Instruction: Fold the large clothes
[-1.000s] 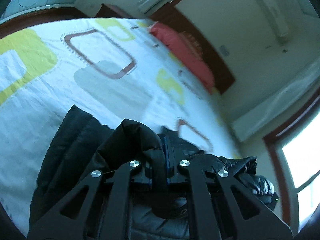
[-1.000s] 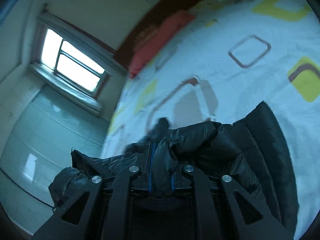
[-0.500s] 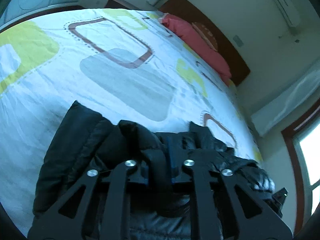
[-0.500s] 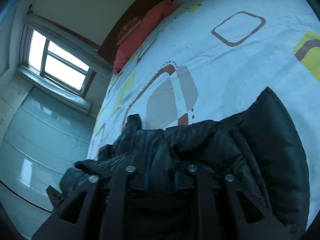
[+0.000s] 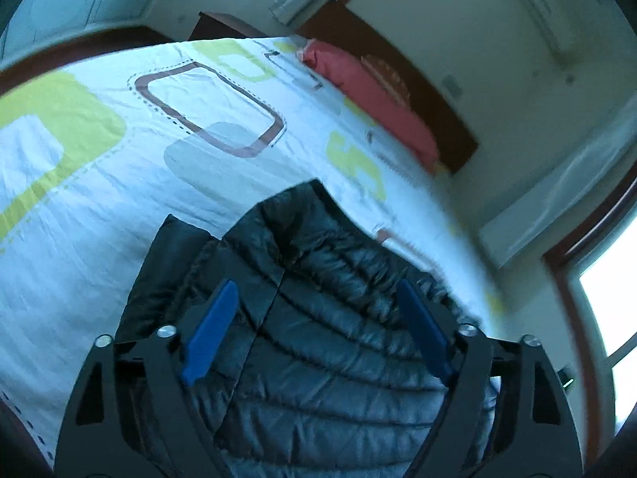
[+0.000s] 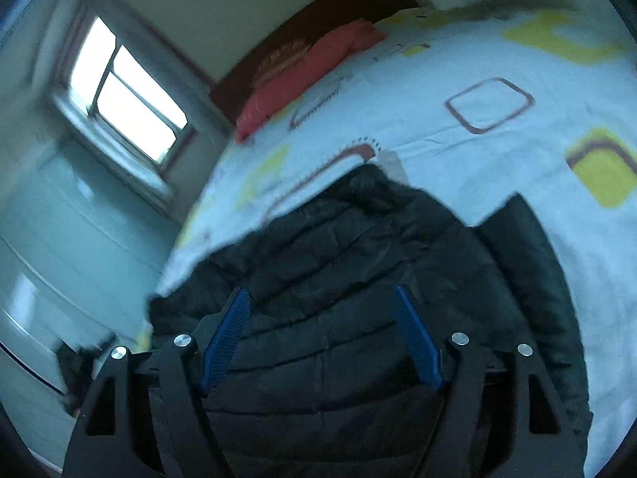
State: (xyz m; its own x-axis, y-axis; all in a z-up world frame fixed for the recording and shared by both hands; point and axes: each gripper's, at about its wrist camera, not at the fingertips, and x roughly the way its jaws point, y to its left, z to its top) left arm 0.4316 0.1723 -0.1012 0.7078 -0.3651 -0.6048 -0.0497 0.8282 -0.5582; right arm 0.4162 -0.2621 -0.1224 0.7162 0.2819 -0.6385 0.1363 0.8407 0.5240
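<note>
Black puffer jacket [image 5: 330,342] lies partly folded on the bed [image 5: 119,183]; left tool [image 5: 318,330] and right tool [image 6: 322,330] are opening, gripping nothing, more folding likely remains.

One black puffer jacket [image 5: 330,318], one patterned bedsheet [image 5: 99,183], one red pillow [image 5: 370,91], one window [image 6: 127,91]. Two grippers: left gripper [image 5: 318,318], right gripper [image 6: 322,326]; four blue pads in total.

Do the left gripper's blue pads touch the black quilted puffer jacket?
Apart. In the left wrist view the opening left gripper shows both pads clear of the black quilted puffer jacket.
</note>
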